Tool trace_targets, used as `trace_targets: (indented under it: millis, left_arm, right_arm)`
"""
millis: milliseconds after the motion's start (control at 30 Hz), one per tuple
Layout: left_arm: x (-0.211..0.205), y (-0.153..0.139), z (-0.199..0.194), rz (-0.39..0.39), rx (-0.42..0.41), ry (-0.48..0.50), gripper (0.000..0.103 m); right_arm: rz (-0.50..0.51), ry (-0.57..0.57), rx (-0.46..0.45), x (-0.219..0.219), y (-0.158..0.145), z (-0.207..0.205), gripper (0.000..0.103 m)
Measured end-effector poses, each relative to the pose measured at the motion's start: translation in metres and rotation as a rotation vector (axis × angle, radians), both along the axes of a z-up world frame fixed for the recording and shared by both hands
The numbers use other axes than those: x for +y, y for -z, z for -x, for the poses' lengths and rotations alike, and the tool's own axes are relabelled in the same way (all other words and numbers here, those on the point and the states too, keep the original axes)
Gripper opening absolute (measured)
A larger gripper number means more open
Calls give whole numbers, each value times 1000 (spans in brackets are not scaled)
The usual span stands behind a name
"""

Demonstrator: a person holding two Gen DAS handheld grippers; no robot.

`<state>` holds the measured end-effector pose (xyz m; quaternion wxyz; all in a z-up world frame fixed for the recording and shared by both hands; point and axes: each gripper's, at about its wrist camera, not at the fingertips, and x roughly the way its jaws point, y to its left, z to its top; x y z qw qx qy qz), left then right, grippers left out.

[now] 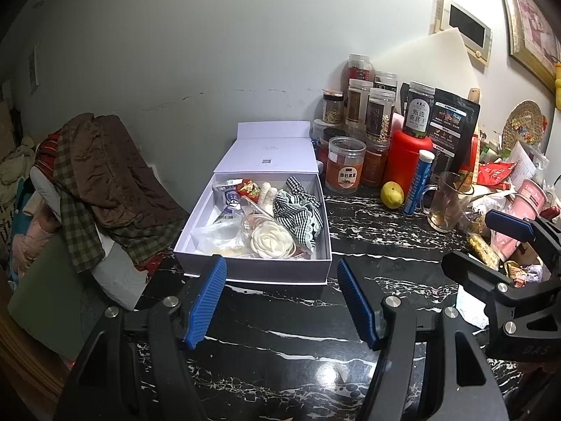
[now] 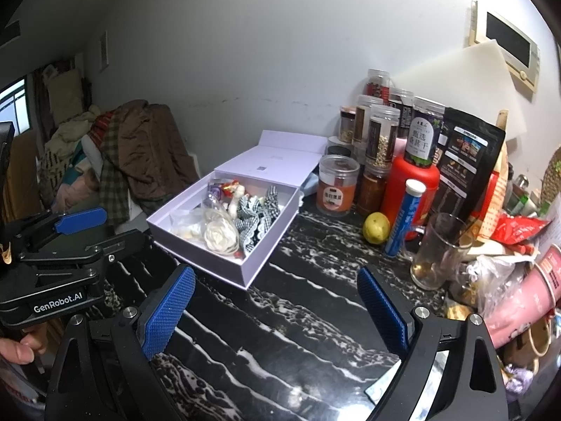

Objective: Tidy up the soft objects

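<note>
An open white box (image 1: 196,224) (image 2: 266,245) sits on the black marble counter. It holds a black-and-white checked cloth (image 1: 298,210) (image 2: 256,217), a white fabric flower (image 1: 271,242) (image 2: 221,236), plastic bags and small packets. My left gripper (image 1: 282,277) is open and empty just in front of the box. It also shows in the right wrist view (image 2: 89,233). My right gripper (image 2: 277,287) is open and empty over the counter, right of the box. It also shows at the right of the left wrist view (image 1: 473,238).
Jars (image 1: 345,165), a red bottle (image 1: 406,158), a blue tube (image 1: 417,182), a lemon (image 1: 392,194) and a glass mug (image 1: 447,201) crowd the back right. Pink cups and bags (image 2: 519,298) lie at the far right. Piled clothes (image 1: 101,175) lie left of the counter.
</note>
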<state>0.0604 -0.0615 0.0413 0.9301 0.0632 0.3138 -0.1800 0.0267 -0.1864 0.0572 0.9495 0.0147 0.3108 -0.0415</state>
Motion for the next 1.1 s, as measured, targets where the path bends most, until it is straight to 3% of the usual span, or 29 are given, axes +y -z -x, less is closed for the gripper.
trace_targets:
  millis: [1100]
  left_arm:
    - [-9, 2, 0, -15, 11, 17, 65]
  right_arm:
    - [0, 12, 15, -5, 4, 0, 95]
